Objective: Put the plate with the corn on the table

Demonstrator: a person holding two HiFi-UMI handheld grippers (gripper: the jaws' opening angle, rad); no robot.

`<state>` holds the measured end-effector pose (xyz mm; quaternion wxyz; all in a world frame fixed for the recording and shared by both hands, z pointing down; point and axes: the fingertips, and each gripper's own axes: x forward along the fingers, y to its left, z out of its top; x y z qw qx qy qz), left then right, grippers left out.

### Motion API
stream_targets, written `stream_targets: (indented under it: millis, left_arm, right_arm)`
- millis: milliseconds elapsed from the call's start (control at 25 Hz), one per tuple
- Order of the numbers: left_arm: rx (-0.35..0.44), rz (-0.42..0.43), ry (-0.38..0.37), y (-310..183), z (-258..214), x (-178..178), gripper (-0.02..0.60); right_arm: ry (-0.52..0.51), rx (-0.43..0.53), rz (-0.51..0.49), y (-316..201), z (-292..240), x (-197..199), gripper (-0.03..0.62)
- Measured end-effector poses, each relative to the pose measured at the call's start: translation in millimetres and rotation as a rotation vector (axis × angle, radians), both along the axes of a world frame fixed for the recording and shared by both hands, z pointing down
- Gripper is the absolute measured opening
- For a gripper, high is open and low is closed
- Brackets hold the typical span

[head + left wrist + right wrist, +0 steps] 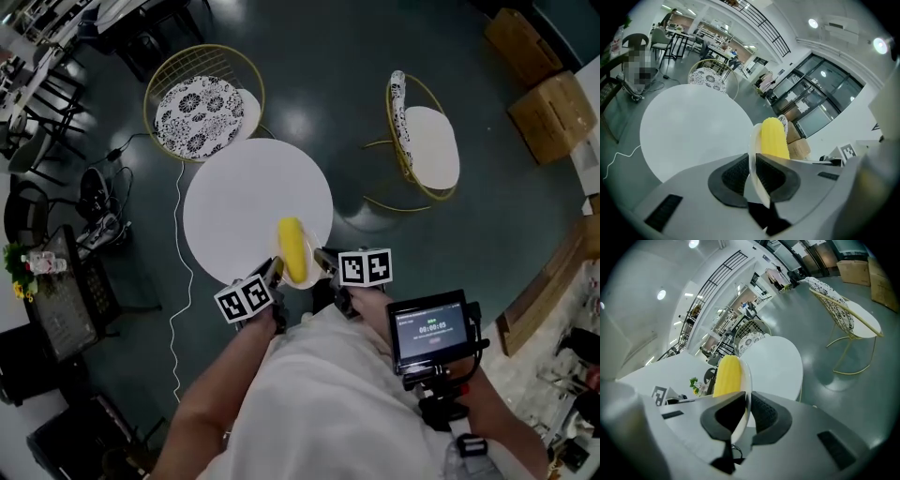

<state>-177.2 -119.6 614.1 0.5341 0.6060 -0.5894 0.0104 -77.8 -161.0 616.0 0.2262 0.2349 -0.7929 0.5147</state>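
A yellow corn cob (292, 247) lies on a small white plate (311, 276) held over the near edge of the round white table (244, 202). My left gripper (274, 277) is shut on the plate's left rim, and my right gripper (323, 262) is shut on its right rim. In the left gripper view the plate rim (753, 154) runs between the black pads (736, 176), with the corn (773, 138) beyond. The right gripper view shows the plate rim (746, 390) pinched the same way, the corn (727, 376) to its left.
Two gold wire chairs stand beyond the table: one with a patterned cushion (199, 112) at the far left, one with a white seat (429, 145) at the right. A white cable (178, 281) trails on the floor at left. Cardboard boxes (548, 108) sit far right.
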Motion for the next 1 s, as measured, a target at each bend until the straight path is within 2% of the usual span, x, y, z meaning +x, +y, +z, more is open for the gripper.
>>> stream_targets:
  millis: [480, 1000]
  left_arm:
    - [-0.027, -0.053, 0.02, -69.0, 49.5, -21.9, 0.052]
    - [-0.094, -0.051, -0.022, -124.2, 96.7, -40.2, 0.052]
  right_arm:
    - [0.013, -0.002, -0.067, -75.0, 42.5, -27.6, 0.043]
    - [0.064, -0.005, -0.088, -130.9, 96.4, -41.8, 0.044]
